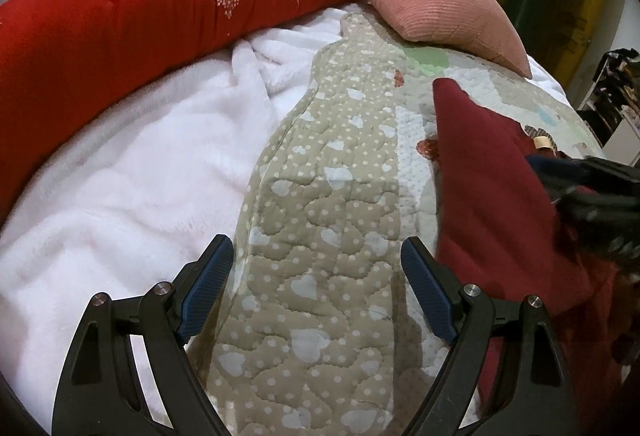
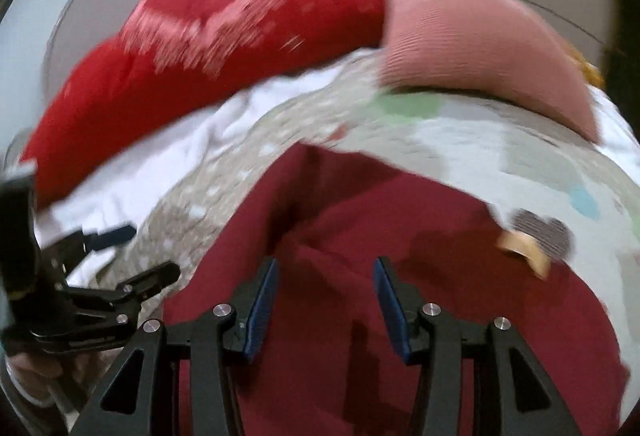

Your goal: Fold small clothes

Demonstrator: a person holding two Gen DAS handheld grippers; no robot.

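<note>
Red floral quilt [image 1: 120, 16] banks the bed's far left edge, white fleece blanket [image 1: 132, 172] beside it, then the dotted beige bedspread [image 1: 320, 236], a pink cushion [image 1: 432, 0] at its far edge. Left gripper [image 1: 316, 284] hovers over bare bedspread, jaws wide, nothing between them. Rightward lies the maroon garment [image 2: 360, 204], half folded. Right gripper [image 2: 324, 300] hangs above it, jaws partly apart and empty. Best next: pinch one free edge low, draw it across squarely, keeping layers flat.
</note>
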